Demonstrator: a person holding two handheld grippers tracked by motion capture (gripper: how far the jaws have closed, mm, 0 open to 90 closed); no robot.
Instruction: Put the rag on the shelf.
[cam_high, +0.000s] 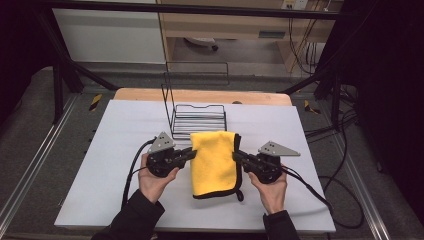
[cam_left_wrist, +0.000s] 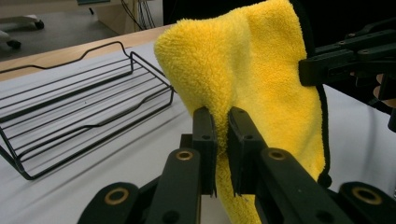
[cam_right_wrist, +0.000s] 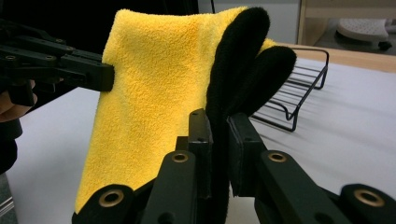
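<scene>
Grippers pinch the folded yellow microfibre towel (cam_high: 215, 162) by its side edges, left gripper (cam_high: 191, 153) and right gripper (cam_high: 235, 156) both clamped, mid-desk before the wire rack (cam_high: 199, 119); lifting evenly should avoid sagging.

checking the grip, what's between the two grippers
The folded yellow cloth spans the gap: the left gripper clamps its left edge and the right gripper its black-trimmed right edge, clearest in the high view.
</scene>
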